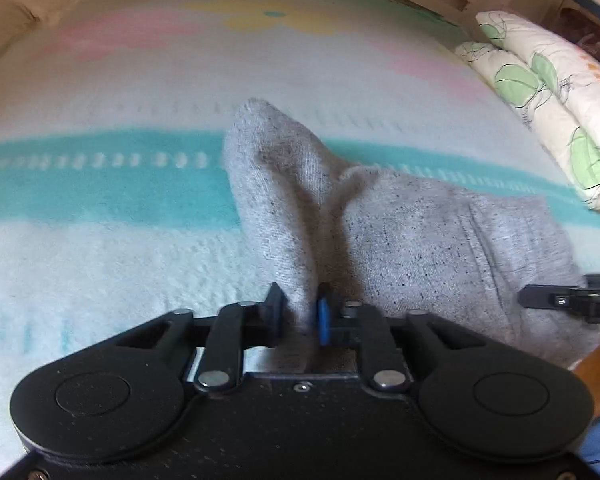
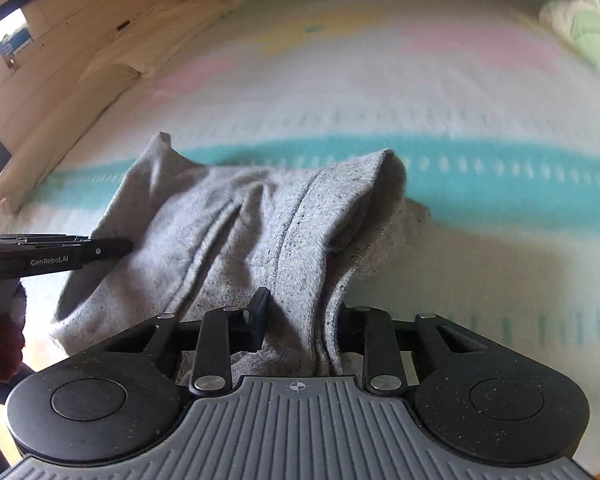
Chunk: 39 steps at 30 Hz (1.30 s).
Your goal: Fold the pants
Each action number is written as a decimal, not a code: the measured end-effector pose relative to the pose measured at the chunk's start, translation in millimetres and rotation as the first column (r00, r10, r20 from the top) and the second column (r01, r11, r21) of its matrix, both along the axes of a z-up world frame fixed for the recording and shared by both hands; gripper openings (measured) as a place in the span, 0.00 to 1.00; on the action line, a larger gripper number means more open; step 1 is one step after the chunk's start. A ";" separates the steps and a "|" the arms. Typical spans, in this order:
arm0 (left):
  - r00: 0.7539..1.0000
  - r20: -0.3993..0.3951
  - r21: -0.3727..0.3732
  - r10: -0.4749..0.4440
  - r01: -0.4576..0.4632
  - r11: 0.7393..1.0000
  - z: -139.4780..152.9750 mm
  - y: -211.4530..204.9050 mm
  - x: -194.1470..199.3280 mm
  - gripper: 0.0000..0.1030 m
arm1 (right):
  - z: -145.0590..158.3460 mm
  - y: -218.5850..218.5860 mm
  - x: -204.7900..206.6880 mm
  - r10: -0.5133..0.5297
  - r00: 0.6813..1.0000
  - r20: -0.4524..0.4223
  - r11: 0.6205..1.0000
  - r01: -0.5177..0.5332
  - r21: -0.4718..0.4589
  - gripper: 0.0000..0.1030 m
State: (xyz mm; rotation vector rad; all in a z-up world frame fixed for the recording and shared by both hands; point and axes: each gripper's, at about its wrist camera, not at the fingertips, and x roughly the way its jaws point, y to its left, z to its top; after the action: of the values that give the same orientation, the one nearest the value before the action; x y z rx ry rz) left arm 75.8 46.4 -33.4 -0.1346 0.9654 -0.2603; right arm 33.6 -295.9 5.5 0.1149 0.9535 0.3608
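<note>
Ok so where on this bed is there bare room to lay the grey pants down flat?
Bare blanket lies beyond the pants, from the teal stripe to the far wooden frame. It's crowded by the floral pillows and near both grippers, left gripper and right gripper.

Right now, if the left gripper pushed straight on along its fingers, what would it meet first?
The pants: the left gripper is already shut on a fold, and more grey cloth rises just ahead. Beyond lies the blanket, though depth is unclear.
</note>
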 end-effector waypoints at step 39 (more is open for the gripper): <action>0.965 0.109 0.140 0.239 -0.253 0.957 30.3 39.9 193.3 0.26 | -17.1 54.4 220.8 -0.256 0.965 0.051 0.954 0.260 -0.146 0.42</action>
State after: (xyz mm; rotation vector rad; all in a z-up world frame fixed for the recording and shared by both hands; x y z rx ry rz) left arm 269.1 86.3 -3.1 -0.1000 0.8642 0.0374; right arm 254.3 -241.5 -11.5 0.0932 0.9182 0.0480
